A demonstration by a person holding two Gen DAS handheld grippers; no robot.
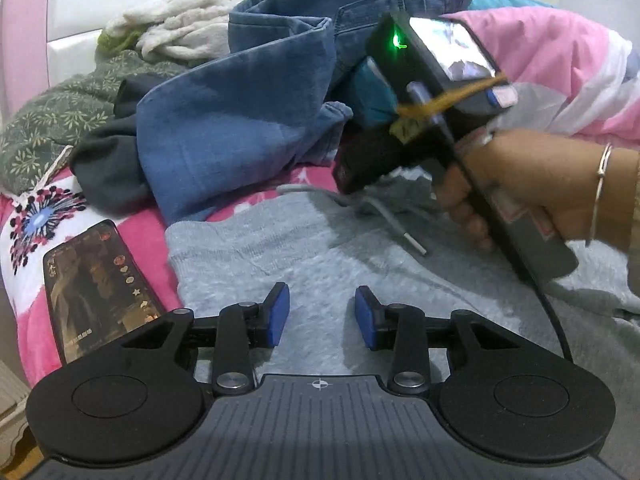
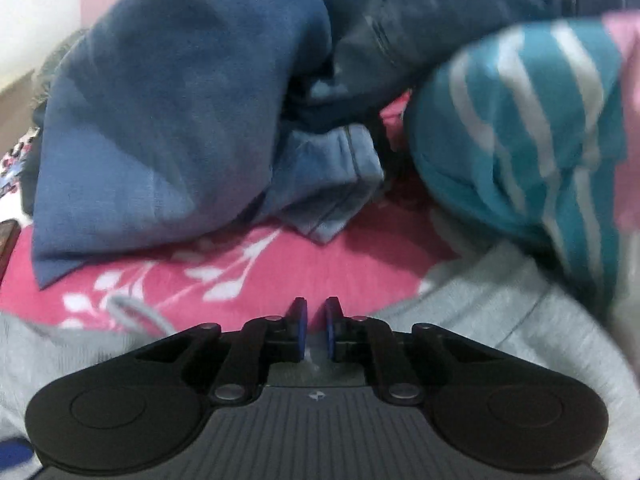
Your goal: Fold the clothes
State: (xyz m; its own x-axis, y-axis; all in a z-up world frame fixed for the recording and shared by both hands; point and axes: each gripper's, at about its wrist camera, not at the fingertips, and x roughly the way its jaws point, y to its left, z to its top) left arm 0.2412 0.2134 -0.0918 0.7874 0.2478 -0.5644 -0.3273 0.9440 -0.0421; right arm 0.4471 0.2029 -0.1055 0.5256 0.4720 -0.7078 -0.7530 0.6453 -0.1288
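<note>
A grey knit garment (image 1: 280, 248) with a drawstring (image 1: 396, 220) lies spread on the pink bedcover (image 2: 280, 272). My left gripper (image 1: 322, 316) hovers over its near part, open, with nothing between its blue pads. A hand (image 1: 520, 184) holds the right tool tipped down at the garment's far edge, beside the drawstring. In the right wrist view my right gripper (image 2: 316, 328) has its pads drawn close together over the grey garment (image 2: 500, 312). A sliver of pale cloth shows low between them.
Blue jeans (image 1: 224, 132) are heaped just beyond the grey garment. A teal striped garment (image 2: 520, 120) lies at the right. A phone (image 1: 92, 280) rests on the bedcover at the left. White (image 1: 180, 20), green patterned (image 1: 52, 120) and dark grey (image 1: 104, 168) clothes pile up behind.
</note>
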